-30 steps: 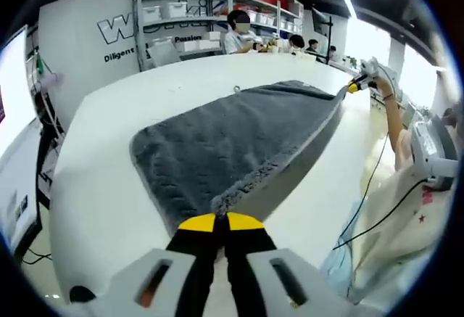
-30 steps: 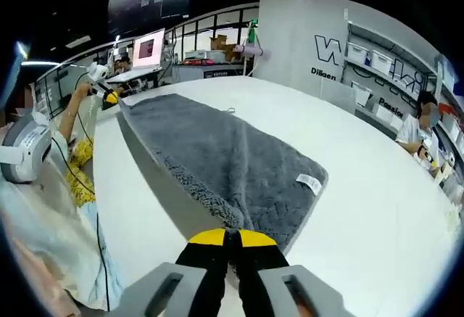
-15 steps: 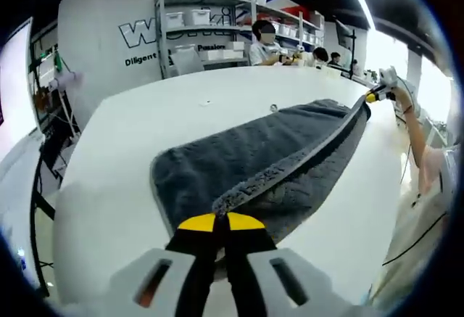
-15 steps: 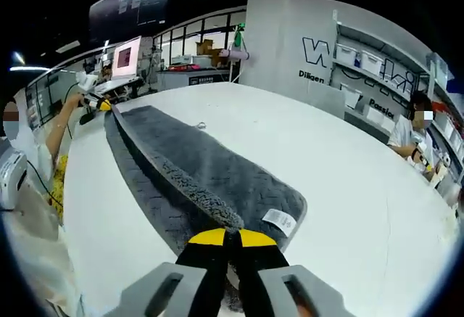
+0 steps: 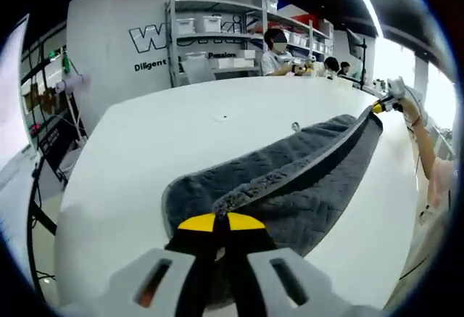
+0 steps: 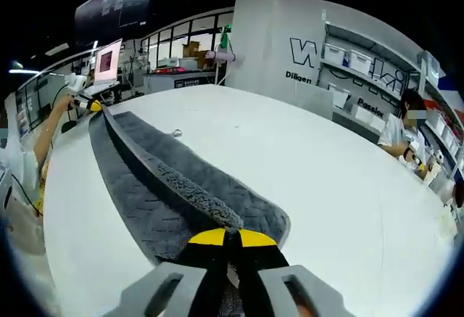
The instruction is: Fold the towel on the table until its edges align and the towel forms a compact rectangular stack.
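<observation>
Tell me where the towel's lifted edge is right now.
The towel edge hangs taut between the left gripper and right gripper, each clamping a corner, above the half lying on the white table.

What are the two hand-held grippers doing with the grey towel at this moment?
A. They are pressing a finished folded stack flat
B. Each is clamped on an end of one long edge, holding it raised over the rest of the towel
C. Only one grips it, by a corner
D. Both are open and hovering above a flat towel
B: the left hand-held gripper and the right hand-held gripper each pinch the towel, its raised edge stretched between them above the table.
</observation>
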Demonstrator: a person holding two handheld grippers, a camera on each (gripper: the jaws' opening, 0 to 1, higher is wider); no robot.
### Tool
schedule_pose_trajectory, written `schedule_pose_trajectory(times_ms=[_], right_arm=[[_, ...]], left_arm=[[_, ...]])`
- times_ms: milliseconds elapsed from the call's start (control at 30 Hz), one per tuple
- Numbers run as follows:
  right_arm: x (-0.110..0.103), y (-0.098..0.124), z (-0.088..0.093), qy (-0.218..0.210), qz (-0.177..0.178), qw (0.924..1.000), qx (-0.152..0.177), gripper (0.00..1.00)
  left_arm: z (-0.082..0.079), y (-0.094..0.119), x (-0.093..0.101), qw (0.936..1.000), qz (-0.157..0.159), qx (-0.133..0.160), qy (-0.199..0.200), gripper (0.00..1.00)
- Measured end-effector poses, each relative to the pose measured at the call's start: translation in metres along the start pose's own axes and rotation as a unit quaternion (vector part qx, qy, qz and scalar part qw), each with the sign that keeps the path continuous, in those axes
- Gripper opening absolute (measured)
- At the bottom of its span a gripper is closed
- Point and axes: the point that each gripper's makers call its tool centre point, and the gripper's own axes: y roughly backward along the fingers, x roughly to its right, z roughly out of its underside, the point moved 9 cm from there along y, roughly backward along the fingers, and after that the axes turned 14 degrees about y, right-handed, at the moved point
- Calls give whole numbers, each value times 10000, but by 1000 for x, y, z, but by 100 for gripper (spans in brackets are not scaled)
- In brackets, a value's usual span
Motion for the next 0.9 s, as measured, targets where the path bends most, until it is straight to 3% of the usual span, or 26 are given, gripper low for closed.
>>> schedule_pose_trajectory(times_ms=[500,900], right_arm=[[18,-29,-13,-38,340,9994,-85,3],[25,-61,-1,-40,582,9978,-298,4]], left_arm=[[-15,-30,-13,9999,-15,30,137,5],[-16,-49,-14,9998,-174,-20,-96,5]])
